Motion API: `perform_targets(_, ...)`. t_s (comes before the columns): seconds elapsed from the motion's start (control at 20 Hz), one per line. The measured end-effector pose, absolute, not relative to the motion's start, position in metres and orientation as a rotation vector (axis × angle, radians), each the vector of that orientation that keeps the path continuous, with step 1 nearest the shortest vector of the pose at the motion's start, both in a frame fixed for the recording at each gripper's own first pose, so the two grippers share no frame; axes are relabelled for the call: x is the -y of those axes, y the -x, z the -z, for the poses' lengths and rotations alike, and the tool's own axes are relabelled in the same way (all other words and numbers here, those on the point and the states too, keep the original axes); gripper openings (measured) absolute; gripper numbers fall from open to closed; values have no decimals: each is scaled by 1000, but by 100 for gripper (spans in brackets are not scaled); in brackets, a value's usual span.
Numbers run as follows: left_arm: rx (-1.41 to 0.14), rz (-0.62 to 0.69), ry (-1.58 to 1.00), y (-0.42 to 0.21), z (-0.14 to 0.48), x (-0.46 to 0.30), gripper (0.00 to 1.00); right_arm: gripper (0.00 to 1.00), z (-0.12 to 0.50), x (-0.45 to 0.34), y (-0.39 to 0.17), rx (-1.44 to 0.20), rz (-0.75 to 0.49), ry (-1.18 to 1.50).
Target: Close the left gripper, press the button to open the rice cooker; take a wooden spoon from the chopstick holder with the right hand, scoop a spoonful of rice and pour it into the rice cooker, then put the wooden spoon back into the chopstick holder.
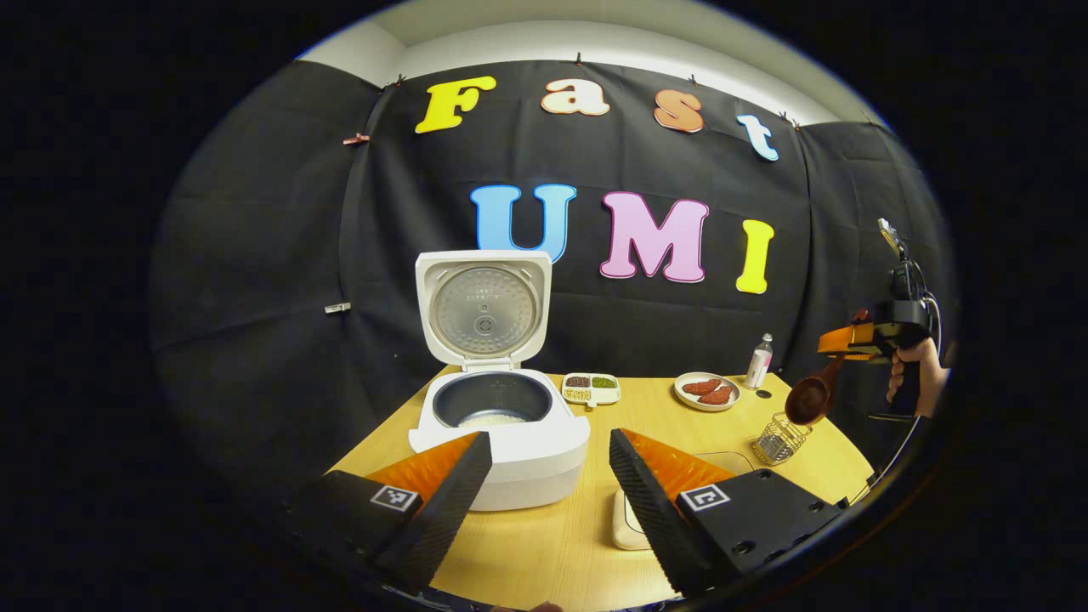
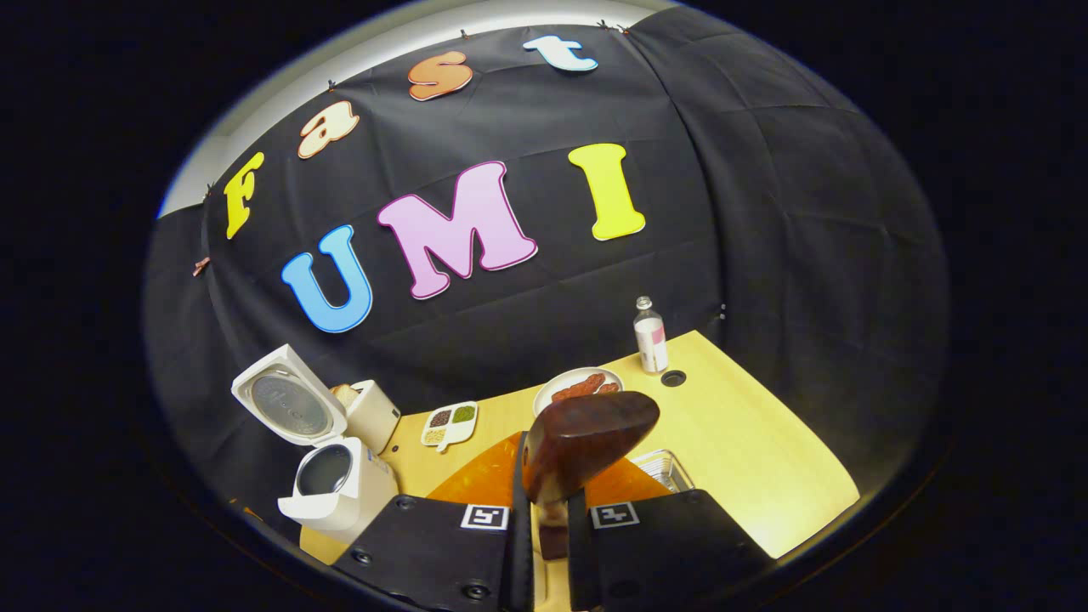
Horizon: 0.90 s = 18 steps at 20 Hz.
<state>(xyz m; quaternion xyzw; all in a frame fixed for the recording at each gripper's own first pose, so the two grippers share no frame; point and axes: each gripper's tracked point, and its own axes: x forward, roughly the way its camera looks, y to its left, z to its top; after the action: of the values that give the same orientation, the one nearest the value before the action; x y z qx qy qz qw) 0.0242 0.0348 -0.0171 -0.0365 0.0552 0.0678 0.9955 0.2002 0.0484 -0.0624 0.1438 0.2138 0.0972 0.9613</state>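
left gripper view: my left gripper sits low with its 2 fingers spread apart, gripping nothing, aimed at the rice cooker, whose lid stands up open with white rice in the pot. off to my right, the right gripper carries the wooden spoon, bowl hanging down just above the wire chopstick holder. i judge the return drop is next, handle going down into the holder. a plate and bottle sit behind it, clear of the path.

right gripper view: my right gripper is clamped on the spoon's handle, the dark bowl jutting forward along the fingers. the holder's rim peeks out just beyond.
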Motion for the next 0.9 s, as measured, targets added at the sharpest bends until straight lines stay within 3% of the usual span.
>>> perform_targets(0.25, -119, -122, 62, -12, 26, -68, 97, 20, 80, -103, -166, -478, -232, -314)
perform_targets(0.3, -127, -119, 61, -10, 29, -73, 97, 16, 84, -115, -159, -490, -242, -325)
perform_targets(0.45, -133, -101, 61, -3, 33, -79, 97, 20, 94, -143, -146, -496, -284, -321)
perform_targets(0.9, -192, -54, 53, 5, 61, -73, 96, 20, 191, -164, -128, -574, -298, -130)
